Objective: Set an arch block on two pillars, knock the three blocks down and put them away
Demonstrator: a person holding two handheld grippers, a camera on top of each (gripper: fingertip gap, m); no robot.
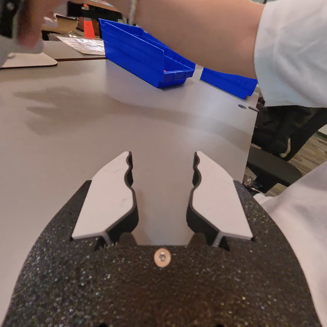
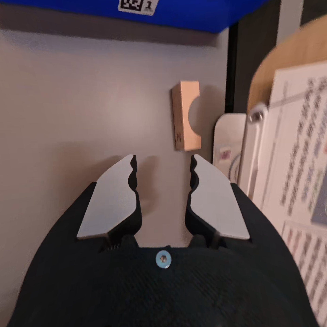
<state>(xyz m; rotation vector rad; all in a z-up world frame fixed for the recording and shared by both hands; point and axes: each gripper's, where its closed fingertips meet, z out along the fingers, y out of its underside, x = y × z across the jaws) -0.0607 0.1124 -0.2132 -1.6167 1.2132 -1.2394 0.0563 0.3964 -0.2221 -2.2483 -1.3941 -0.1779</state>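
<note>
The left tool (image 1: pixel 162 155) hangs low over the grey surface (image 1: pixel 88 123) with its two grey-faced fingers (image 1: pixel 109 194) spread wide and nothing between them; bare tabletop shows through the gap. Well ahead of it, toward the far edge, a long blue plastic bin (image 1: pixel 141 53) lies at an angle, and a second blue bin (image 1: pixel 228 83) sits just beside it to the right, a narrow strip of surface showing between the two. A person's bare forearm (image 1: pixel 203 35) in a white sleeve (image 1: pixel 292 53) reaches across the top of the left wrist view above the bins, its shadow falling on the surface. A pale rounded board (image 1: pixel 30 61) lies at the far left, and printed sheets (image 1: pixel 85 44) lie beyond it. The right tool (image 2: pixel 163 156) is likewise spread wide and empty, pointing down at the same grey surface (image 2: pixel 88 106). A light wooden block with a half-round cutout in one side (image 2: pixel 185 116) lies on the surface just ahead of the right fingertip and slightly to its right, close to but apart from the tool. The blue side of a bin (image 2: pixel 106 14) with a white marker sticker (image 2: pixel 138 6) crosses the top of the right wrist view. To the right of the block are a white rounded board (image 2: pixel 228 141) and blurred printed pages (image 2: pixel 292 159) on a wooden panel (image 2: pixel 283 56).
</note>
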